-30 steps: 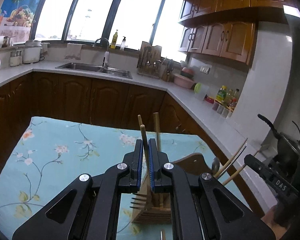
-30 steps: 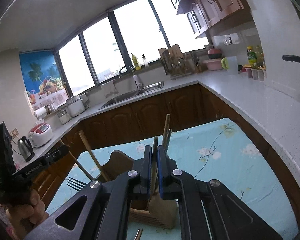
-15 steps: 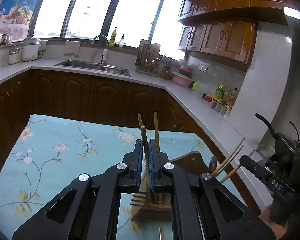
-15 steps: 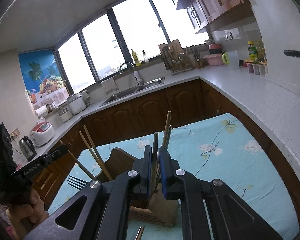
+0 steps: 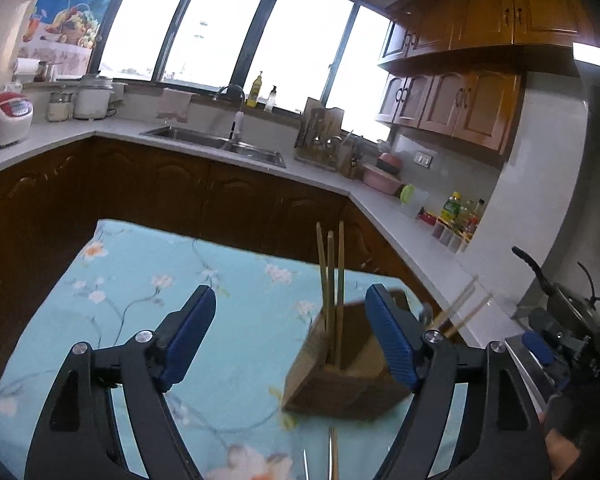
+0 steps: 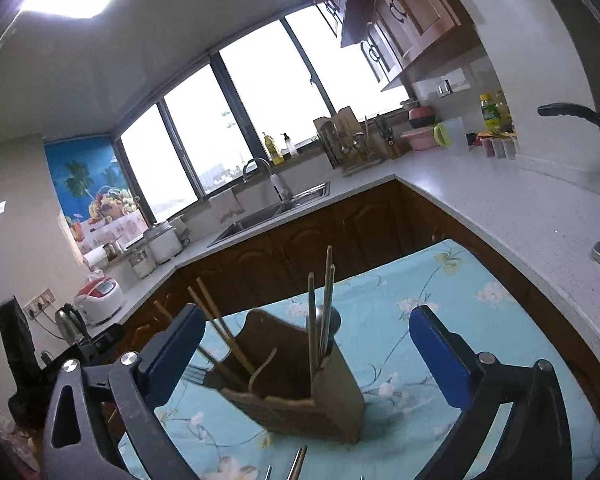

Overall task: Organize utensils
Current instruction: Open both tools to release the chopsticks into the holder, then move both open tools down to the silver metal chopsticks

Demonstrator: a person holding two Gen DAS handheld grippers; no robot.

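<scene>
Grippers wide apart, holding nothing, above the wooden utensil holder point(image 6: 300, 392)

Left gripper point(image 5: 290, 344) and right gripper point(image 6: 306, 354) both stand spread wide, blue pads bare. The holder sits on the floral tablecloth point(image 5: 148, 280), chopsticks point(image 5: 330, 280) upright in one slot, more chopsticks point(image 6: 216, 328) leaning in another beside what looks like a fork point(image 6: 198, 374)

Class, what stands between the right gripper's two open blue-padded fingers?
In the right wrist view, the wooden utensil holder with upright chopsticks stands between them.
</scene>
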